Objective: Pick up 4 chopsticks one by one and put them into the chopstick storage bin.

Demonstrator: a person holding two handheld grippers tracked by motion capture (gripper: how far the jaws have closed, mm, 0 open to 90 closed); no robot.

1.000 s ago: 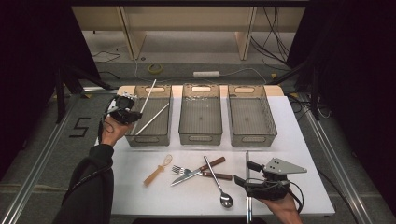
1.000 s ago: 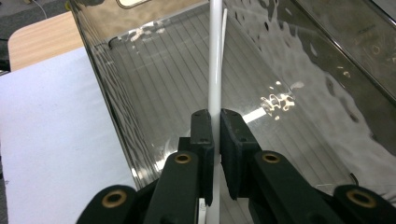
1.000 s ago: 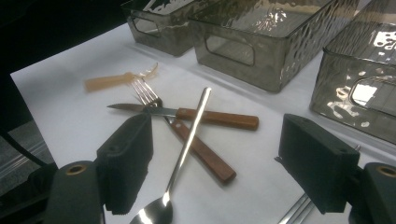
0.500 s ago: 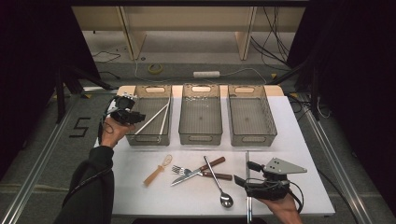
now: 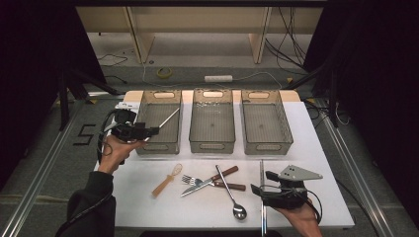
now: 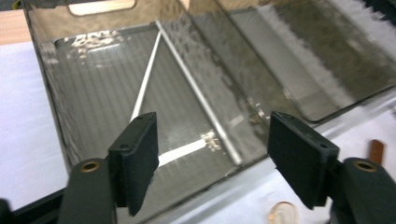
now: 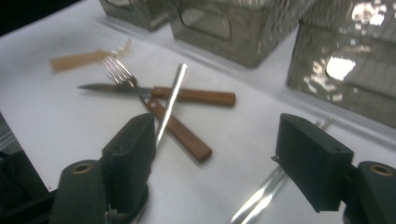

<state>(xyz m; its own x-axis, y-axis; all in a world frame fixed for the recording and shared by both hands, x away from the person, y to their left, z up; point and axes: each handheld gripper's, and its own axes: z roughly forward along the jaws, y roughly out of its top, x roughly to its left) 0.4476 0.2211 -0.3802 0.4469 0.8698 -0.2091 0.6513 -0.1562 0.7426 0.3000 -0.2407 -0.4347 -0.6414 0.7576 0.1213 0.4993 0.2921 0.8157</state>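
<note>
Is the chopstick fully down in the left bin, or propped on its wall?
Down inside. The chopsticks lie on the left bin's floor in the left gripper view, and the left tool is open and empty.

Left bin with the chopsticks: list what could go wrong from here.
1. The left gripper hangs open just over the left bin's near wall; pulling away low could nudge the bin.
2. One chopstick lies slanted in the bin; whether it leans on a wall cannot be told. If it does, a bump might tip it out.
3. The spoon, fork and knife lie crossed, so the open right gripper could drag a neighbour when lifting one.
</note>
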